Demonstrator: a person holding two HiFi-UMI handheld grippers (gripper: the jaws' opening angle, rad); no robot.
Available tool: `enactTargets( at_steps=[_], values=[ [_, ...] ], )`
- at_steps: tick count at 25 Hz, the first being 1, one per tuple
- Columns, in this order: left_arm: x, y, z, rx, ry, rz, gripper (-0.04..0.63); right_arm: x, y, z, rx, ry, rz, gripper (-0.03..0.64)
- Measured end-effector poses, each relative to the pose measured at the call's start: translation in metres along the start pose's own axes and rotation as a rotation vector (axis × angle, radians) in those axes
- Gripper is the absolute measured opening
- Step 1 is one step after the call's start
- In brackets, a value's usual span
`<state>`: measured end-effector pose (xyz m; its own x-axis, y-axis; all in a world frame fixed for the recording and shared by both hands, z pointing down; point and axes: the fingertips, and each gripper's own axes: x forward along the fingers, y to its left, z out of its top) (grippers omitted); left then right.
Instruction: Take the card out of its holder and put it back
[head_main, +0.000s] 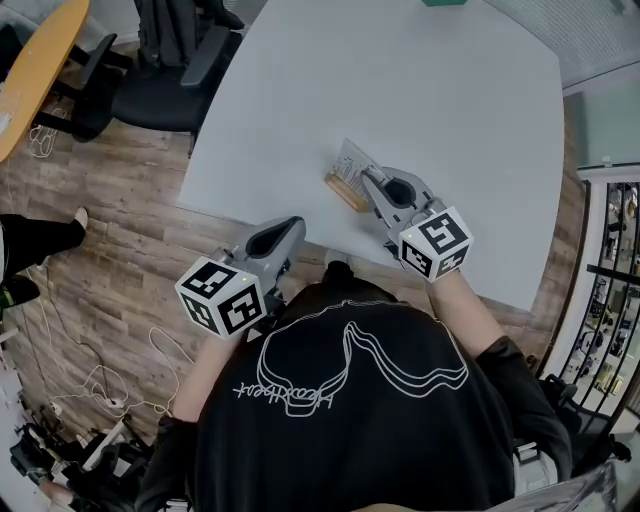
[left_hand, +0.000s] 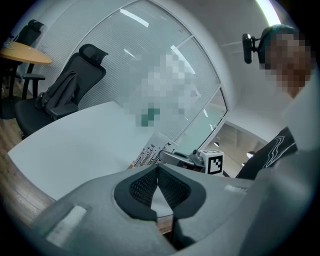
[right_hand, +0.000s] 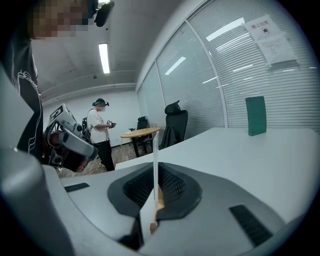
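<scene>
White table (head_main: 420, 100), wood-plank floor (head_main: 110, 270), black office chair (head_main: 160, 95), glass partition walls (right_hand: 200, 85)

Wooden holder (head_main: 346, 191) on white table (head_main: 420, 90)

Right gripper (head_main: 366, 180): I hold it over the white table (head_main: 450, 90), tips at the card (head_main: 350, 160). The card stands tilted at its wooden holder (head_main: 344, 190), close to the table's near edge. Whether the card is seated in the slot cannot be told. Left gripper (head_main: 294, 226): at that same edge, apart from the card. A green object (head_main: 443, 2) is at the table's far side. Black office chairs (head_main: 170, 70) and a round wooden table (head_main: 40, 70) stand on the plank floor (head_main: 110, 260), with cables (head_main: 95, 380) trailing.
</scene>
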<state>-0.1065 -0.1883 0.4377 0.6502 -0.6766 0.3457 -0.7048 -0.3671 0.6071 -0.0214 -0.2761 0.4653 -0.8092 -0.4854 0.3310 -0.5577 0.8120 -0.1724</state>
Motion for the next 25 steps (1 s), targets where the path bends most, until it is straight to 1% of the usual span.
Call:
enactTargets(
  at_steps=[3, 8, 17, 25],
  values=[
    [-0.001, -0.001, -0.003, -0.003, 0.001, 0.003, 0.014, 0.000, 0.001, -0.005, -0.006, 0.006, -0.002, 0.023],
    [-0.005, 0.000, -0.004, -0.010, -0.005, 0.009, 0.014, 0.000, 0.000, -0.016, 0.012, 0.009, -0.004, 0.023],
    [-0.006, 0.001, -0.007, -0.020, -0.008, 0.025, 0.014, 0.007, -0.005, -0.044, 0.031, 0.059, -0.016, 0.023],
    [-0.012, 0.001, -0.011, -0.027, -0.012, 0.040, 0.014, 0.009, -0.009, -0.053, 0.059, 0.067, -0.033, 0.023]
  ],
)
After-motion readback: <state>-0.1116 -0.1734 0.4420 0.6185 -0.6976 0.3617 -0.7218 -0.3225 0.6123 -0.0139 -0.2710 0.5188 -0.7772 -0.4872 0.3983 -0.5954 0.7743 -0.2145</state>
